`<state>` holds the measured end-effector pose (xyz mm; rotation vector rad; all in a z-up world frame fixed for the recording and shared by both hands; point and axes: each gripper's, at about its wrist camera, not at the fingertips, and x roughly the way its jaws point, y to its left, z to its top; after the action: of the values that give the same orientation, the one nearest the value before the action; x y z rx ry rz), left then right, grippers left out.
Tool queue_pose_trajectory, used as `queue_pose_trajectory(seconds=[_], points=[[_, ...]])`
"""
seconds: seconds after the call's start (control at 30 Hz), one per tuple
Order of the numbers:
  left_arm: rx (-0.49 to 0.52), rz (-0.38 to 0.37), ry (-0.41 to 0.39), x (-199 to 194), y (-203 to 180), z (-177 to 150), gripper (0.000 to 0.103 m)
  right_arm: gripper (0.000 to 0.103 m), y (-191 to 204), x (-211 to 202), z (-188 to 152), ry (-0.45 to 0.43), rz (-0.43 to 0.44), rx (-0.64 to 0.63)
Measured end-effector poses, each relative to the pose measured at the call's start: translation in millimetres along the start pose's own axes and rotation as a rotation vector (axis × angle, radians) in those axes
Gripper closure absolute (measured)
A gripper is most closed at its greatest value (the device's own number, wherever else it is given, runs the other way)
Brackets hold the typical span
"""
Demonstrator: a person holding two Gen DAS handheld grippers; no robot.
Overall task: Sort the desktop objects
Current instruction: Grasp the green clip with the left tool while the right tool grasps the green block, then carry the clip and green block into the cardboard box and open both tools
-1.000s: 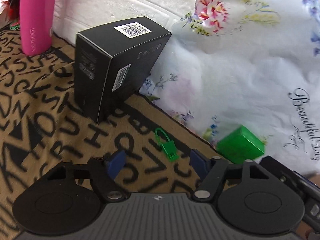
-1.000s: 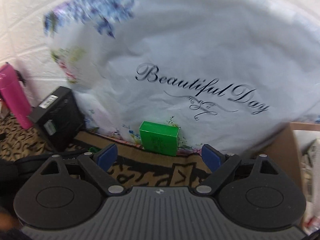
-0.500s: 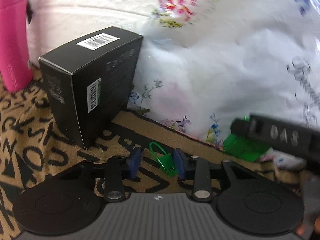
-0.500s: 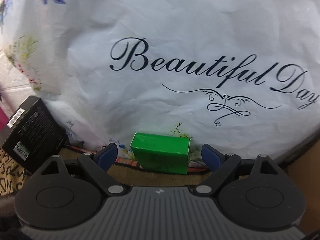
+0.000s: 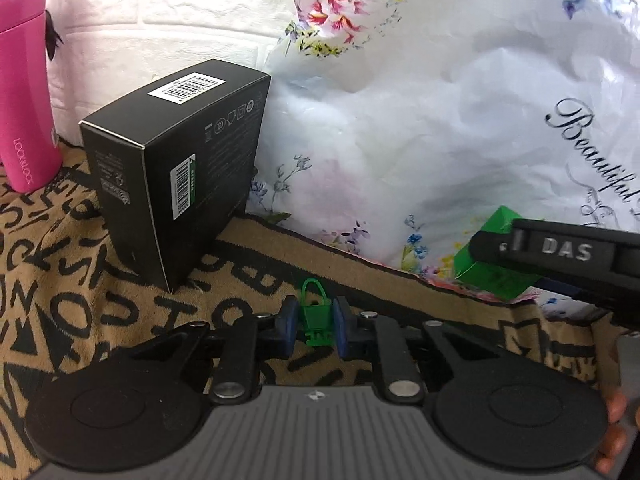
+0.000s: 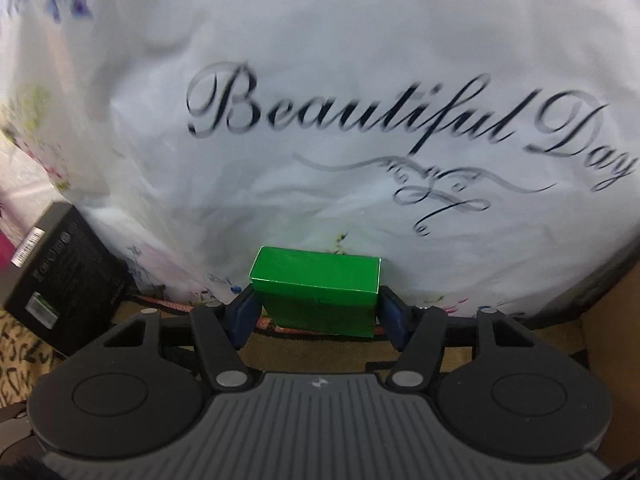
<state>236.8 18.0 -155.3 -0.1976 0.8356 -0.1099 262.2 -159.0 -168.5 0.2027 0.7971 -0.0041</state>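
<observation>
The left gripper (image 5: pixel 315 326) has its jaws pinched onto the small green clip (image 5: pixel 316 317), which lies on the letter-patterned surface (image 5: pixel 80 280) at about 6 o'clock in the left wrist view. The hold takes only the clip's lower body, so the thin plastic could twist or pop free as it lifts.

The right gripper (image 6: pixel 318 314) has its jaws against both ends of the green box (image 6: pixel 320 294), low at 6 o'clock in its view and hard against the floral bag (image 6: pixel 320 80). That frame is blurred, so whether the pads truly press the card is uncertain. A light squeeze may let the box slide out; a hard one may dent it. The crinkled bag could also snag or drag along.

The black box (image 5: pixel 176 168) at 10 o'clock and the pink bottle (image 5: pixel 24 100) beyond it stand close enough to be knocked by a sideways swing.
</observation>
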Motion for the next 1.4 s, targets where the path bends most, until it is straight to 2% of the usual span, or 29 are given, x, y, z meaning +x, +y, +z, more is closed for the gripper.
queue_pose_trajectory(seconds=[0.13,0.27,0.57,0.7,0.87,1.03,1.17,1.4], points=[[-0.008,-0.017,-0.009,-21,-2,-1,0.085,0.042,-9,-28,0,-0.028,0.008,0.012],[-0.019,-0.051,-0.041,-58,-8,-2,0.085,0.042,-20,-68,-2,-0.059,0.022,0.031],[0.012,-0.194,-0.077,-136,-46,-18,0.084,0.042,-52,-203,-29,-0.173,0.065,0.024],[0.034,-0.268,-0.076,-167,-76,-32,0.084,0.042,-76,-263,-53,-0.213,0.028,0.052],[0.104,-0.368,-0.076,-198,-123,-53,0.084,0.042,-117,-324,-83,-0.254,-0.068,0.115],[0.177,-0.451,-0.045,-219,-169,-81,0.084,0.042,-165,-361,-112,-0.269,-0.169,0.185],[0.214,-0.494,-0.012,-222,-201,-101,0.084,0.042,-193,-380,-126,-0.276,-0.214,0.221],[0.260,-0.494,0.013,-213,-239,-120,0.084,0.042,-220,-399,-135,-0.295,-0.228,0.232]])
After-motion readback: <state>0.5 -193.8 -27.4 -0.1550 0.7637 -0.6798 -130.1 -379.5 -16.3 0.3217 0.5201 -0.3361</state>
